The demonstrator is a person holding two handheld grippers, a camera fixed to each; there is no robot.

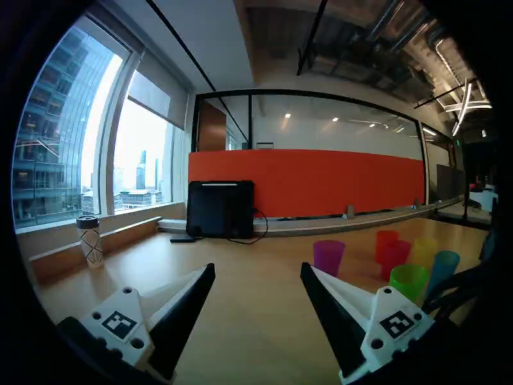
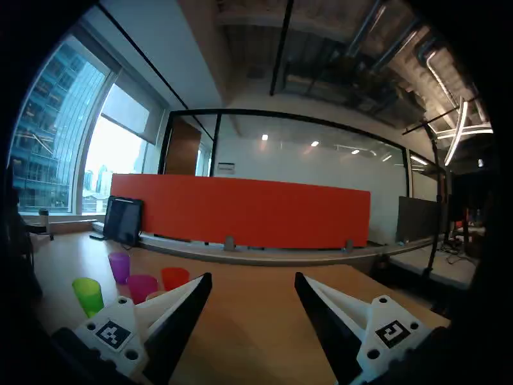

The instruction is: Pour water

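Observation:
Several coloured plastic cups stand in a cluster on the wooden table (image 1: 256, 321). In the left gripper view they lie ahead to the right: purple cup (image 1: 329, 255), red cup (image 1: 385, 241), pink cup (image 1: 397, 256), yellow cup (image 1: 424, 250), blue cup (image 1: 444, 266) and green cup (image 1: 408, 281). My left gripper (image 1: 256, 273) is open and holds nothing, with the purple cup just beyond its right fingertip. In the right gripper view the green cup (image 2: 88, 294), purple cup (image 2: 119, 265), pink cup (image 2: 142, 287) and red cup (image 2: 174, 277) sit to the left. My right gripper (image 2: 252, 282) is open above bare tabletop.
A white patterned tumbler (image 1: 90, 240) with a dark lid stands by the window ledge at far left. A black screen (image 1: 220, 208) with a cable leans against the orange partition (image 1: 308, 183) at the table's back. Another desk (image 2: 442, 263) lies to the right.

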